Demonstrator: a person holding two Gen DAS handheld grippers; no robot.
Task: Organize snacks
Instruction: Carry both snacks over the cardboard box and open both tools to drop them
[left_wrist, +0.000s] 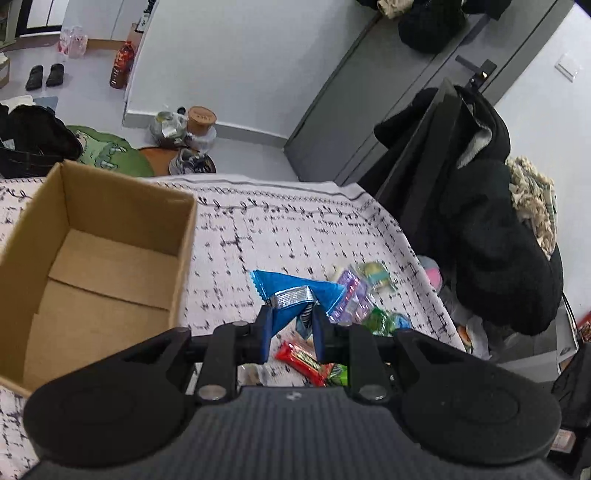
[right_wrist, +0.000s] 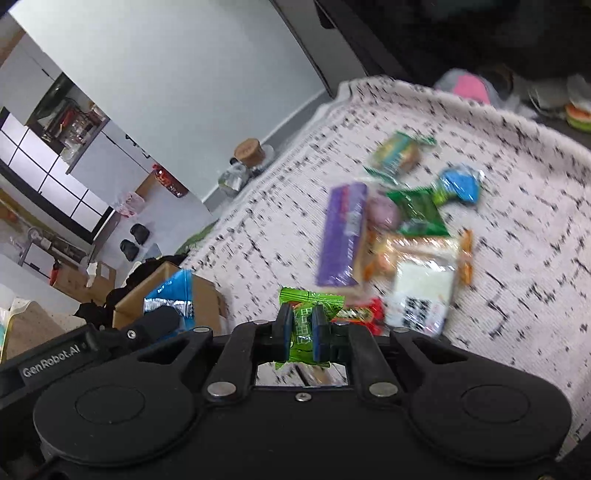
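The left hand-held gripper (left_wrist: 290, 321) is clamped on a crinkled blue foil snack packet with a silver seam (left_wrist: 295, 295), held above the black-flecked white cloth surface (left_wrist: 277, 229), just beside the open brown cardboard box (left_wrist: 110, 266). The right hand-held gripper (right_wrist: 302, 332) pinches a small bright green wrapped snack (right_wrist: 308, 306), near the loose pile of snacks (right_wrist: 399, 236) lying on the cloth.

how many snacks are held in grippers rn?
2. Blue packet pinched in the left gripper, beside the box; green packet pinched in the right gripper. The rest lie on the cloth.
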